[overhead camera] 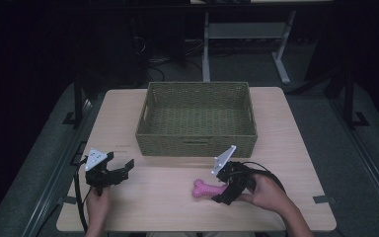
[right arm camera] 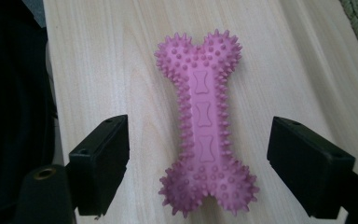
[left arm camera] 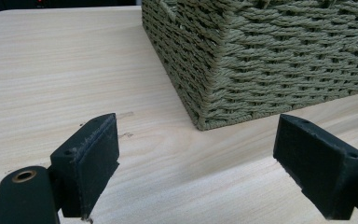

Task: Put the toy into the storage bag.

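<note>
Pink spiky bone toy (right arm camera: 204,128) lay between the right claw's (right arm camera: 198,161) wide-spread jaws.
Left claw (left arm camera: 198,161) gaped wide at lower left, near the basket (overhead camera: 196,143) on the tabletop (overhead camera: 286,133).

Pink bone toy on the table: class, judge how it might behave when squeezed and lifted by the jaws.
The pink bone toy looks like moulded rubber, so it probably gives a little rather than cracking. Its small spikes should help against slipping. It lies flat with wide knobbed ends, so it seems unlikely to roll, and it is probably light.
</note>
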Available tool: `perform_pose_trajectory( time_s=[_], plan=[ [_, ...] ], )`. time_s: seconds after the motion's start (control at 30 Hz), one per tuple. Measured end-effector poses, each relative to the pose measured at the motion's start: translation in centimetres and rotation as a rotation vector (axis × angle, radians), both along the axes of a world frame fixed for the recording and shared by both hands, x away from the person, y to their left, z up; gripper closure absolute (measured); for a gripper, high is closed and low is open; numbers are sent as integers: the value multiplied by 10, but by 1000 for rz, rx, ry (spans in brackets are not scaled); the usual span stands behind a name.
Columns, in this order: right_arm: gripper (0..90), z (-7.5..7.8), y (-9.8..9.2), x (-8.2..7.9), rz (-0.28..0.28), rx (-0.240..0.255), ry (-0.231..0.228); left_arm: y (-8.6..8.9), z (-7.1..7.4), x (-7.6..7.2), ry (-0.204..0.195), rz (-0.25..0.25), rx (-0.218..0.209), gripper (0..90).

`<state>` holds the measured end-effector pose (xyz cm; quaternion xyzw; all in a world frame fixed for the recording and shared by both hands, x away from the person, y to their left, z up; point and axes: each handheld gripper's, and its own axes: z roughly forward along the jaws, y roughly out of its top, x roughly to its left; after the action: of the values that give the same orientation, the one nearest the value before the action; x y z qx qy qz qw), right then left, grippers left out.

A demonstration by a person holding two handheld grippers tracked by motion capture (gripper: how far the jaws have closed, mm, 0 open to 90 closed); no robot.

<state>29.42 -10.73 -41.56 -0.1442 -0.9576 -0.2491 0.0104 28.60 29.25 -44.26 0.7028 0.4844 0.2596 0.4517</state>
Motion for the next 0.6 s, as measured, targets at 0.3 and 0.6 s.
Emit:
perform_pose_trajectory(
  time_s=[0.3, 0.6],
  plan=[
    [278, -3, 13, 5, 30, -55, 8, 0, 0, 0, 1, 0, -2, 137],
    [351, -9, 24, 10, 59, -102, 19, 1, 0, 0, 3, 1, -7, 137]
  ],
)
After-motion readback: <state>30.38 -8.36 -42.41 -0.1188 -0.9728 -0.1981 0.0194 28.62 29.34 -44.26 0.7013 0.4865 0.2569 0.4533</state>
